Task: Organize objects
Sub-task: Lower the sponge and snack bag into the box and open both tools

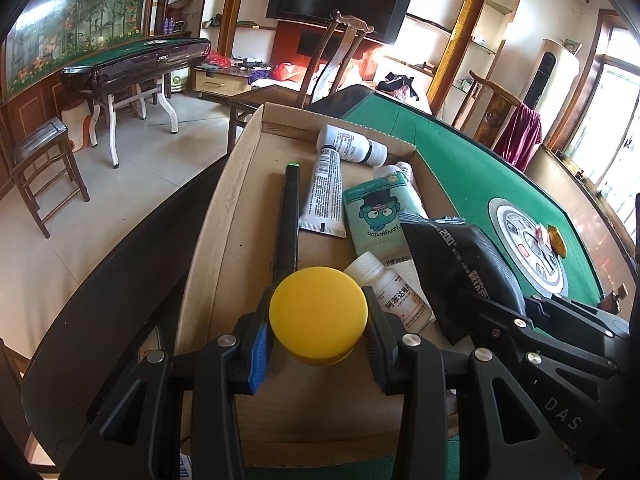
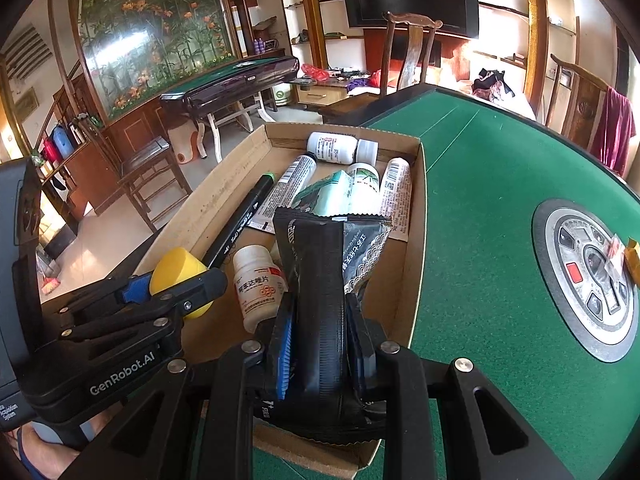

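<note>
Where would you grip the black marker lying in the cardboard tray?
Grip the black marker across its mid-barrel, coming from above. It lies flat along the cardboard tray's left wall, so close the jaws crosswise; the tube beside it leaves little room.

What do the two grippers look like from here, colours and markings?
Both are black plastic with silver bolt heads along angular linkage arms. The left gripper carries white "GenRobot.AI" lettering on its body and a blue ribbed pad on one finger. The right gripper has the same blue pad; the left view shows "DAS" on its housing.

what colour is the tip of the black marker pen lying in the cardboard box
Green. The black marker pen has a small green tip at its far end, clearest in the left wrist view.
</note>
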The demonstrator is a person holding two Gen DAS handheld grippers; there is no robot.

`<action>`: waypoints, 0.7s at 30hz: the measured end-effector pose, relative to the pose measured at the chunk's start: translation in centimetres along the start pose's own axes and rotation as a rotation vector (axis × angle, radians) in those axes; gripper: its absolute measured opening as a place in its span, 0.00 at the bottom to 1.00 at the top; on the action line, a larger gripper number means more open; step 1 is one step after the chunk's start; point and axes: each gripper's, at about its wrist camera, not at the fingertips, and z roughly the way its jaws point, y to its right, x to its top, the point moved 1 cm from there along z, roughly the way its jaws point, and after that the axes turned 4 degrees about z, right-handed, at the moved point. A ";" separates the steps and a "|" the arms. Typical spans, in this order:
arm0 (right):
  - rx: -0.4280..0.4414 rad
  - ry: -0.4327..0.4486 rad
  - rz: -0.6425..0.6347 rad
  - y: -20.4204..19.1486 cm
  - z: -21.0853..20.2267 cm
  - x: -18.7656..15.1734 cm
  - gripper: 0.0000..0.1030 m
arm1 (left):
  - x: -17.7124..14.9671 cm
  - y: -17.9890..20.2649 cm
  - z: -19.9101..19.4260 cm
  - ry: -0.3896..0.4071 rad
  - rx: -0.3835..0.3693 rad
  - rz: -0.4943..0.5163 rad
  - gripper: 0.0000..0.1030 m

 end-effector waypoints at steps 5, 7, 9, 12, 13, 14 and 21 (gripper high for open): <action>-0.004 0.000 0.003 0.1 0.4 0.2 0.25 | 0.0 0.1 0.0 -0.001 0.012 0.010 0.38; -0.004 0.001 0.005 0.0 0.5 0.3 0.25 | 0.1 0.1 0.1 -0.001 0.015 0.012 0.38; -0.006 0.000 0.005 0.0 0.7 0.4 0.25 | 0.1 0.1 0.1 -0.003 0.020 0.014 0.38; -0.007 0.000 0.004 0.0 0.8 0.5 0.25 | 0.1 0.2 0.2 -0.006 0.029 0.019 0.38; -0.008 -0.001 0.002 -0.1 0.9 0.6 0.25 | 0.1 0.2 0.2 -0.008 0.032 0.021 0.38; -0.009 0.000 0.002 -0.1 1.0 0.7 0.25 | 0.1 0.2 0.2 -0.008 0.034 0.023 0.38; -0.009 0.000 0.005 -0.2 1.4 1.0 0.25 | 0.0 0.4 0.3 -0.011 0.044 0.028 0.38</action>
